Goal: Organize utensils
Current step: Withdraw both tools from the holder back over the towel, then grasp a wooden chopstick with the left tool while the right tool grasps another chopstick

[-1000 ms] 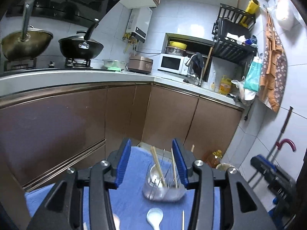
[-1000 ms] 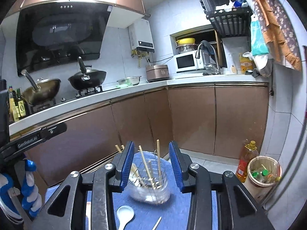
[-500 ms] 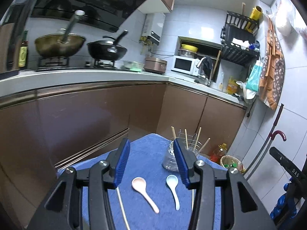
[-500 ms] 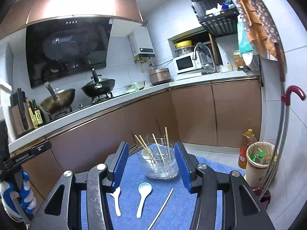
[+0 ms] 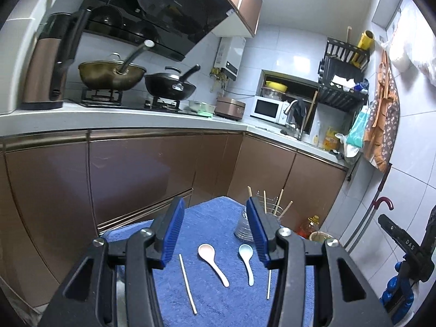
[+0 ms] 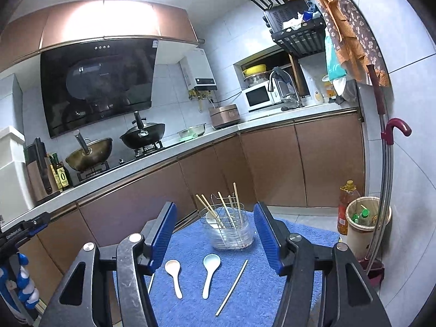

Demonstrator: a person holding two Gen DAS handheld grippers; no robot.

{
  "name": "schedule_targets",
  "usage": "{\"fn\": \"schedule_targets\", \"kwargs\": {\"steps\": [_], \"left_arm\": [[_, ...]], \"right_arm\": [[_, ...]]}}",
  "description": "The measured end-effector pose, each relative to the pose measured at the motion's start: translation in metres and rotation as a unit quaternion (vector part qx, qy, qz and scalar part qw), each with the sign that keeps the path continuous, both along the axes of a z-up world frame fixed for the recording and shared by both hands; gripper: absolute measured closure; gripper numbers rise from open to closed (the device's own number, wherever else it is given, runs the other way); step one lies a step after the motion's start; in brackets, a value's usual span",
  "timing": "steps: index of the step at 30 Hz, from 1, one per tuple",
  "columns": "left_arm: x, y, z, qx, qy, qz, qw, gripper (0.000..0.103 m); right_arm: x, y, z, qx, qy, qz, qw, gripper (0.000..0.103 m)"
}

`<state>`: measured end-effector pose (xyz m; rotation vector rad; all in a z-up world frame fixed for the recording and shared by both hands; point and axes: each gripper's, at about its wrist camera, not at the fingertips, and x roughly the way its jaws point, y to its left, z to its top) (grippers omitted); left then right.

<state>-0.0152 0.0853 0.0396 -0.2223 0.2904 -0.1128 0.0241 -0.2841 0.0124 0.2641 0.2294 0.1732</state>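
Note:
A clear utensil holder [image 6: 229, 229] stands at the far end of the blue towel [image 6: 299, 234], with several chopsticks and a white spoon in it. On the towel nearer me lie a pink spoon [image 6: 174, 275], a light blue spoon [image 6: 209, 272] and one loose chopstick on each side [image 6: 231, 288] [image 5: 187, 283]. My right gripper [image 6: 215, 209] hangs short of the spoons; its jaws are opening and hold nothing. My left gripper [image 5: 214, 207] is open and empty, above the pink spoon [image 5: 212, 261] and blue spoon [image 5: 246, 260], with the holder [image 5: 242, 226] partly hidden behind its right finger.
Brown cabinets [image 5: 136, 177] under a white counter run behind the towel-covered table. Two woks [image 5: 111, 73] sit on the stove. On the floor to the right stand a waste bin [image 6: 365, 218] and an oil bottle [image 6: 346, 207]. A red-handled umbrella [image 6: 395, 128] hangs by the wall.
Both grippers have drawn back from the utensil holder, so the spoons and loose chopsticks on the towel have come into view. The right jaws stand wider apart than before.

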Motion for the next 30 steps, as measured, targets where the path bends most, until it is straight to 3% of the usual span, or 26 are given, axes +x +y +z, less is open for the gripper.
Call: {"fn": "schedule_targets", "kwargs": {"steps": [10,21,26,30], "left_arm": [[-0.015,0.024,-0.005,-0.020,0.002,0.016,0.9997,0.057],[-0.003,0.029,-0.018,-0.018,0.025,0.012,0.9994,0.057],[0.015,0.028,-0.033,-0.023,0.050,0.002,0.9985,0.057],[0.044,0.022,-0.059,-0.018,0.103,-0.014,0.9944,0.057]], "right_arm": [[-0.003,0.009,-0.002,-0.010,0.004,0.006,1.000,0.042],[0.000,0.004,-0.014,-0.005,0.020,-0.003,1.000,0.039],[0.009,0.001,-0.024,-0.005,0.034,-0.010,0.999,0.039],[0.024,-0.001,-0.039,-0.011,0.060,-0.013,0.998,0.039]]}}
